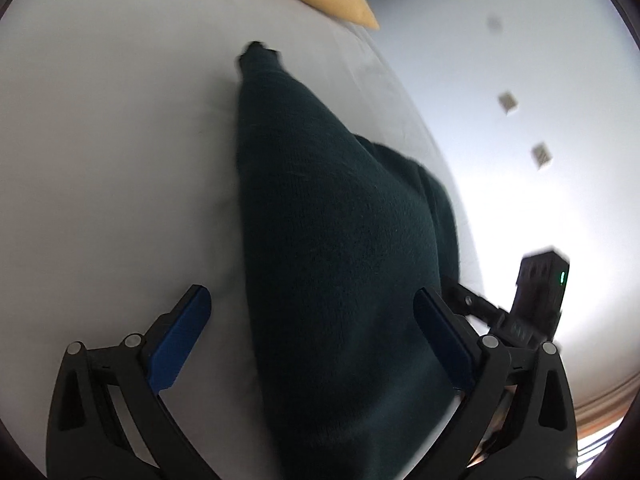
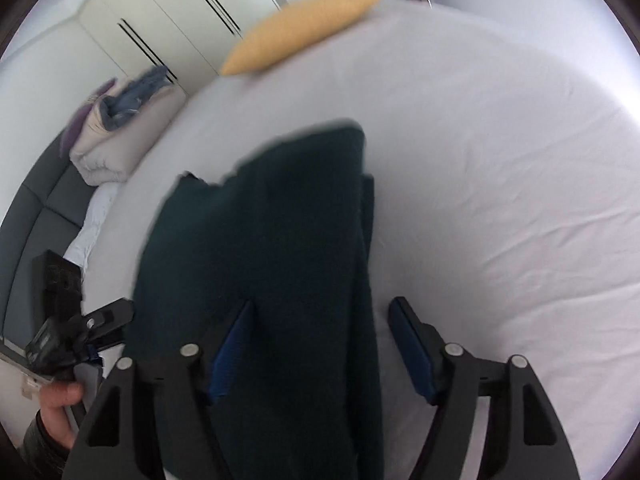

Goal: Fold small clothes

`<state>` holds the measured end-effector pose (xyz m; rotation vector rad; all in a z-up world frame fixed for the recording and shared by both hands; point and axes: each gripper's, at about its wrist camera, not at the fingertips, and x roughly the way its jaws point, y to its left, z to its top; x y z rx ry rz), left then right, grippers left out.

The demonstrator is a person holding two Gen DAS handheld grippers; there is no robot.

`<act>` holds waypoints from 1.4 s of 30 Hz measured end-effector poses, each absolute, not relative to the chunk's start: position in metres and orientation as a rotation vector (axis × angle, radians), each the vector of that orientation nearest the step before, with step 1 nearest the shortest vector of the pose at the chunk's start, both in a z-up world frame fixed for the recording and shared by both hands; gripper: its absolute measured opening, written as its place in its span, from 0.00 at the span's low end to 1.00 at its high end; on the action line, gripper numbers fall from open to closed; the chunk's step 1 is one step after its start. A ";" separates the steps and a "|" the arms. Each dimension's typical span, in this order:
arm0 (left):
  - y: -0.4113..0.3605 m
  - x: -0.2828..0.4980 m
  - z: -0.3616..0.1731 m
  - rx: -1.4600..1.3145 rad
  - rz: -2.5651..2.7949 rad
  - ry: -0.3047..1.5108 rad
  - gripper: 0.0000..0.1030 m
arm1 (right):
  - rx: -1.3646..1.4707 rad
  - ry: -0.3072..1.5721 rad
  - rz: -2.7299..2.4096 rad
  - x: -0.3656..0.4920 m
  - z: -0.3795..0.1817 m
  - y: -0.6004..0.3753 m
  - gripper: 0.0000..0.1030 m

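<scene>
With both the left gripper point(image 1: 312, 334) and right gripper point(image 2: 316, 346) spread wide around the dark green knit garment point(image 1: 332, 216) near the bed point(image 1: 100, 140) edge, its hem is best pinched evenly.

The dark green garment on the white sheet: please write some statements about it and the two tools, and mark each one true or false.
1. The dark green garment lies on a white sheet. True.
2. The left tool is shut. False: its fingers stand wide apart.
3. The right tool is open. True.
4. The pillow is red. False: it is yellow.
5. The pillow lies on the garment. False: they are apart.
</scene>
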<state>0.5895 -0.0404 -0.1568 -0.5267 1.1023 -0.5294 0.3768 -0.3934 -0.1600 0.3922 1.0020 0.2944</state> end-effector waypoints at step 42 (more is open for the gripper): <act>0.080 0.418 -0.043 -0.398 -0.406 0.992 0.38 | 0.051 0.925 0.406 0.206 -0.060 -0.148 0.22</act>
